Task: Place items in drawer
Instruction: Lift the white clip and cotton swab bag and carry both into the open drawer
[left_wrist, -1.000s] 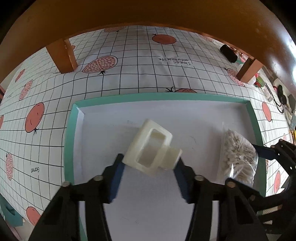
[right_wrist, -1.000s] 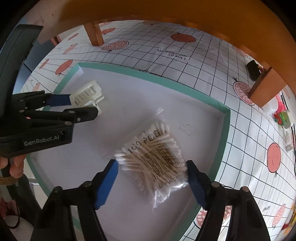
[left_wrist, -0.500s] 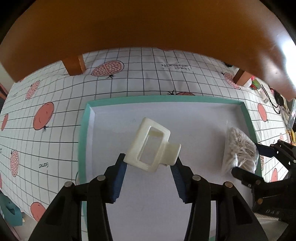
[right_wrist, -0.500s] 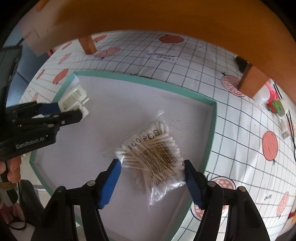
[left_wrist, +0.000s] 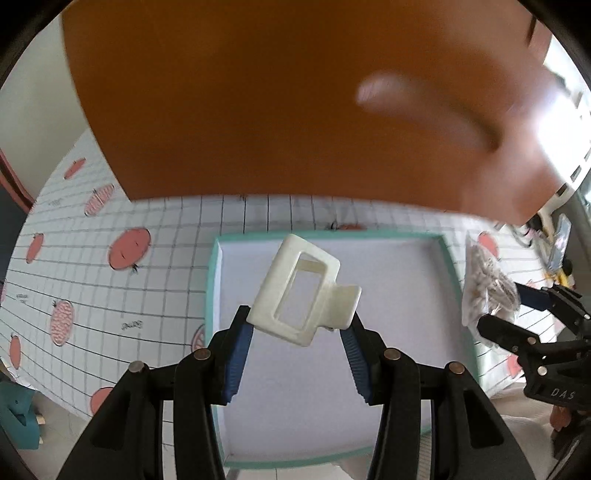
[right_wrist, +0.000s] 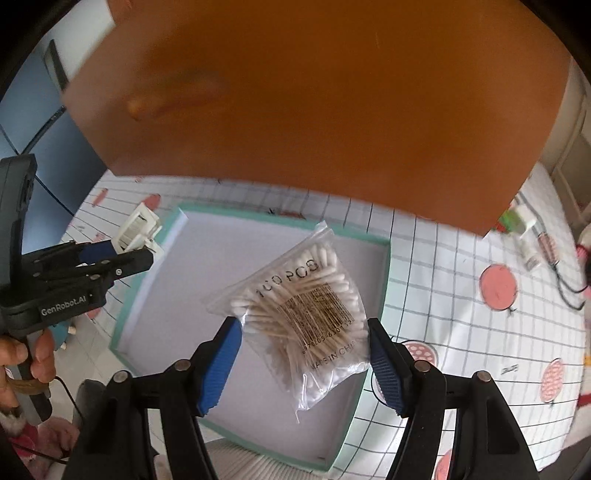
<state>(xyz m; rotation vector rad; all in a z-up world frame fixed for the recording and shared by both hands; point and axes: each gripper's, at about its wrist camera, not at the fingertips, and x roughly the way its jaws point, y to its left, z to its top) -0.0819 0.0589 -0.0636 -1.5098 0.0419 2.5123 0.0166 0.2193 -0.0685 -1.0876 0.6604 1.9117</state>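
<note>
A teal-rimmed tray lies bare on the fruit-print tablecloth. Above it, the left gripper clamps a cream hair clip, long axis tilted upward-right; the right gripper pinches a cotton-swab bag, slanting diagonally.

Hair clip: matt cream plastic. Cotton swab bag: clear glossy film. Tray: matt white card, teal rim; tabletop glossy orange.

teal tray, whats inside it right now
The teal tray shows only a bare white floor. The cream clip in the left claw and the cotton swab bag in the right claw cover parts of it.
</note>
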